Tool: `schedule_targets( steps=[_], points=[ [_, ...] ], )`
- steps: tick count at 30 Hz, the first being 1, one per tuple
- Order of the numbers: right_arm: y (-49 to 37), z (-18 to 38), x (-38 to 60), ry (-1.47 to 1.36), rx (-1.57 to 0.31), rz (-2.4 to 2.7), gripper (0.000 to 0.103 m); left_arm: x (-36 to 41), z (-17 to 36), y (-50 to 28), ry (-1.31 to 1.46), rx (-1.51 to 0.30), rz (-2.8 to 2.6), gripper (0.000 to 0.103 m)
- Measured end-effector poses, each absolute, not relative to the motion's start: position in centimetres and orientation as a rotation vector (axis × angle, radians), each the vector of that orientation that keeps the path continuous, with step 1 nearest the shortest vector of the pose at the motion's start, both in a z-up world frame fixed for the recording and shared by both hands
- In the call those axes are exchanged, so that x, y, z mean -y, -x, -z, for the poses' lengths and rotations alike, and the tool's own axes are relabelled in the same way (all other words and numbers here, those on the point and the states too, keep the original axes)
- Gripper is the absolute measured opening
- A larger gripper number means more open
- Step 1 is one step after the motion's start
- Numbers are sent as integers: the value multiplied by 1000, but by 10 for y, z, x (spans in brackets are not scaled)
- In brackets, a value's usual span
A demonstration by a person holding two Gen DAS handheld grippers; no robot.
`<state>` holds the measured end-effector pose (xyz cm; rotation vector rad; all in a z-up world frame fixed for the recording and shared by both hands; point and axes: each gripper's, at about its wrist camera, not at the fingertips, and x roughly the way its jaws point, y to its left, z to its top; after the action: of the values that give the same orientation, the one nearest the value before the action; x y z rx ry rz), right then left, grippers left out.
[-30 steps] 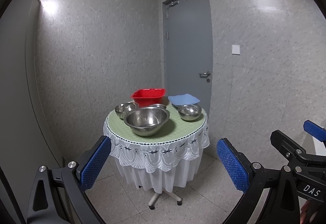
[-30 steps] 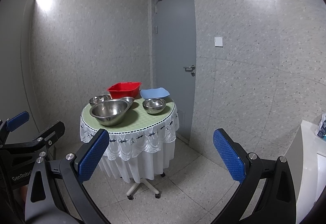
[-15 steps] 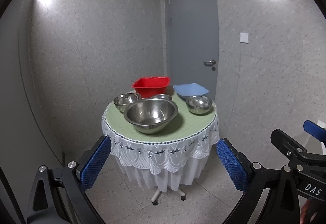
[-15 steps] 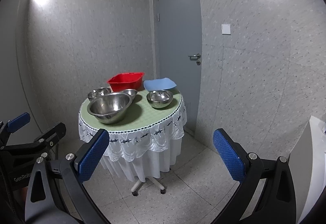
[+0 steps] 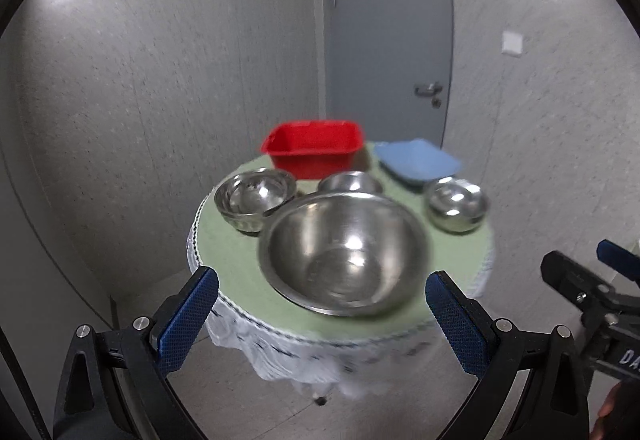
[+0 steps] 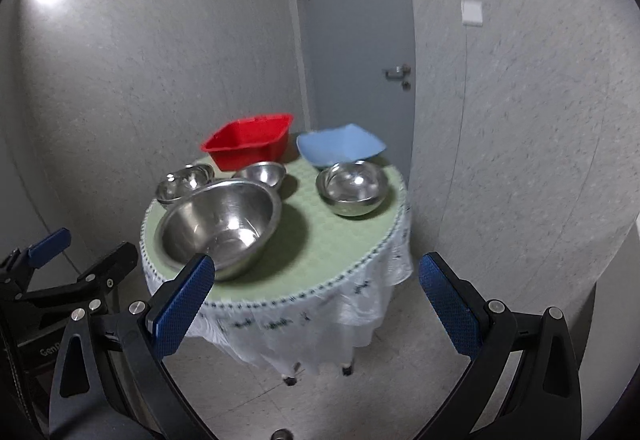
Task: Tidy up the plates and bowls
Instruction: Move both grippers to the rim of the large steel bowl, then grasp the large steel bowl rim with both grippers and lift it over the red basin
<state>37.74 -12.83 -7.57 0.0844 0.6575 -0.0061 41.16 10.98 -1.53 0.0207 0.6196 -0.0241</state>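
Bowls unsorted: at centre frame, four round steel bowls (image 5: 344, 252), red plastic tub (image 5: 314, 146), blue square plate (image 5: 418, 162) sit separate. We hold left gripper (image 5: 322, 314) and right gripper (image 6: 316, 304) spread wide, empty.

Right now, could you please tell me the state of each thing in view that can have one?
Left tongs: open, empty.
Right tongs: open, empty.
Large steel bowl: upright, empty.
Three small steel bowls: upright, unstacked, apparently empty.
Red tub: upright; contents hidden.
Blue plate: lying at the table's far edge, bare.
Door: shut.
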Motion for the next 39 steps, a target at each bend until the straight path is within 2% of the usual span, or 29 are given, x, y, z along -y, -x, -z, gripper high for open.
schedule_targets(
  steps=[7,9,12,14,16,18,19,21,22,24,30,34,39],
  points=[
    [-465,118,91,-114,-803,33,103,-162,42,-521,-26,-753,30,102],
    [-483,132,86,-117,-849,49,103,-168,55,-546,-34,-810,38,99],
    [-502,151,82,-125,-910,73,103,-172,74,-572,-30,-882,51,86],
    [-512,163,82,-135,-949,83,101,-175,85,-589,-28,-930,70,74],
    [-521,174,81,-135,-976,134,92,-176,94,-602,-25,-964,95,66],
    [-528,185,81,-154,-1014,125,76,-173,98,-612,-30,-980,122,56],
    [-532,189,82,-166,-1028,123,72,-172,100,-616,-35,-985,138,49],
    [-535,195,81,-183,-1047,119,48,-171,101,-623,-48,-991,172,33],
    [-536,196,81,-183,-1052,118,42,-170,102,-627,-61,-992,182,29],
    [-537,196,78,-174,-1056,99,26,-166,103,-628,-98,-971,186,28],
    [-532,186,81,-176,-1042,105,26,-167,91,-623,-82,-928,241,28],
    [-534,156,82,-166,-994,102,26,-170,66,-617,-54,-870,265,28],
    [-563,122,82,-172,-924,68,26,-182,35,-650,3,-817,261,28]
  ],
)
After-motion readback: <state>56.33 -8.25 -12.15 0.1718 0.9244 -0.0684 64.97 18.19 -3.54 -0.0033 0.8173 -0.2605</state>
